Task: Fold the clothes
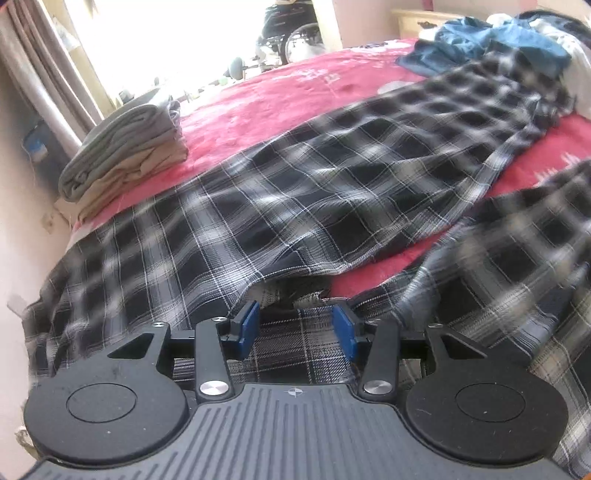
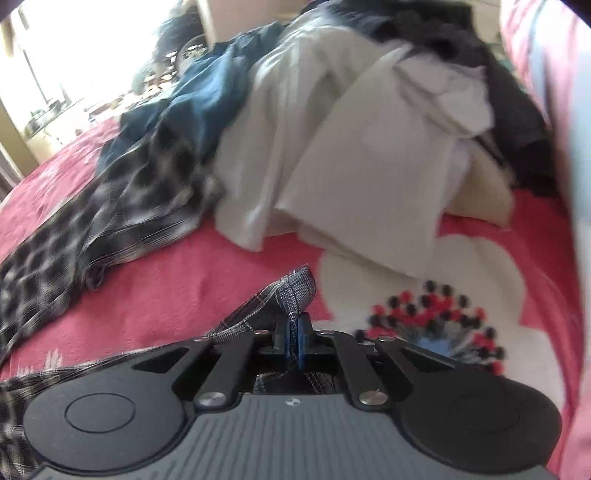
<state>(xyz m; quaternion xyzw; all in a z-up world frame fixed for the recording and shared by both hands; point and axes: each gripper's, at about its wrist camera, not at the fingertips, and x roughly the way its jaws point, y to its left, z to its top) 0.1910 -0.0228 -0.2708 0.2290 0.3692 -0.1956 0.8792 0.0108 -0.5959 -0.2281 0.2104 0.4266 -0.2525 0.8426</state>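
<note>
A black-and-white plaid garment [image 1: 295, 177] lies spread across the red bedspread [image 1: 258, 107], running from the near left to the far right. My left gripper [image 1: 297, 325] hovers open just over its near edge, blue pads apart, with plaid cloth under them but nothing pinched. In the right wrist view my right gripper [image 2: 294, 338] is shut on a corner of the plaid garment [image 2: 291, 291], which sticks up above the pads and trails off to the left. More of the plaid cloth [image 2: 110, 206] lies at the left.
A folded stack of grey and beige clothes [image 1: 129, 147] sits at the bed's left edge. A heap of blue [image 1: 491, 44], white [image 2: 351, 147] and dark clothes [image 2: 443, 33] lies at the far side. A bright window and curtains [image 1: 44, 66] are on the left.
</note>
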